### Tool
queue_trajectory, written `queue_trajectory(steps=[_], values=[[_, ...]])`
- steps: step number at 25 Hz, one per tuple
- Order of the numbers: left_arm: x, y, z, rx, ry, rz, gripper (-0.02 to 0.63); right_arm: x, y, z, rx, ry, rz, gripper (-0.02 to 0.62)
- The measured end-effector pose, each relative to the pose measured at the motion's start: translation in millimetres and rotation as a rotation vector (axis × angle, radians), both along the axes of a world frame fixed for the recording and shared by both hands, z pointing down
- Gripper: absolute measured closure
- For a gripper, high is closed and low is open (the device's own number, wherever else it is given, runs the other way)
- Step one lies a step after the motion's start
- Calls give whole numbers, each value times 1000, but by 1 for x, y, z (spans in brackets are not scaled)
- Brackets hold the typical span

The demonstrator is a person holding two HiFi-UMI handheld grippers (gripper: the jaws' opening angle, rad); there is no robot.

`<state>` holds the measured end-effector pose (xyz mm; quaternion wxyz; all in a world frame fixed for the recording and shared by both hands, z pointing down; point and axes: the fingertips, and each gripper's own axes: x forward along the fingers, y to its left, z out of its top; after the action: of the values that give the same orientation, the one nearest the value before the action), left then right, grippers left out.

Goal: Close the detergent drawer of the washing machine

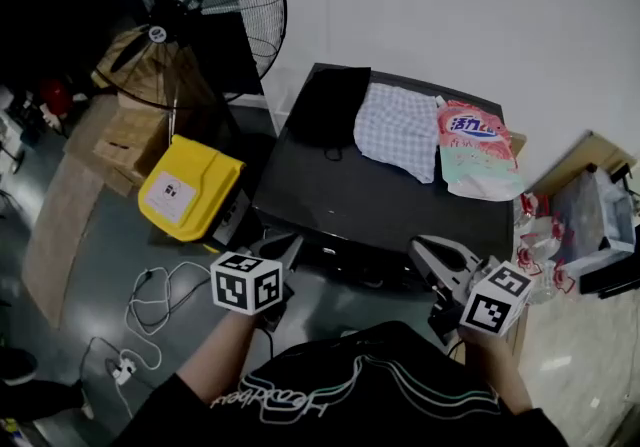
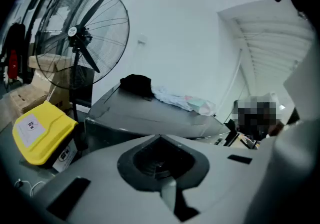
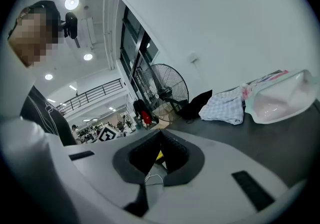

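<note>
Both sets of jaws together, empty. The left gripper (image 1: 283, 253) and right gripper (image 1: 432, 257) are at the washing machine (image 1: 330, 185) front. The drawer isn't visible. Push with the closed tip, square and straight in.

Ahead of the left gripper (image 1: 290, 247) and off to its left stand a big black fan (image 1: 200, 15), cardboard boxes (image 1: 125, 130) and a yellow case (image 1: 190, 185). A white cable (image 1: 160, 300) (loosely looped) lies just left of that gripper. Beyond the right gripper (image 1: 425, 250) lie a black cloth (image 1: 330, 105), a checked cloth (image 1: 400, 130) and a pink-and-white pouch (image 1: 475, 150), side by side.
</note>
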<state>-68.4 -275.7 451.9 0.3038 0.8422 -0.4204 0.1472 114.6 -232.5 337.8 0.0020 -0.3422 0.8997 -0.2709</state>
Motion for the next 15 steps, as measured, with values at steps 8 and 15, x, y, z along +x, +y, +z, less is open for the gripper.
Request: queue_trajectory(steps=[8, 15], values=[[9, 56, -129, 200, 190, 193, 583, -43, 38, -37, 87, -33, -3, 569], [-1, 94, -154, 280, 278, 249, 583, -72, 72, -39, 140, -47, 22, 569]])
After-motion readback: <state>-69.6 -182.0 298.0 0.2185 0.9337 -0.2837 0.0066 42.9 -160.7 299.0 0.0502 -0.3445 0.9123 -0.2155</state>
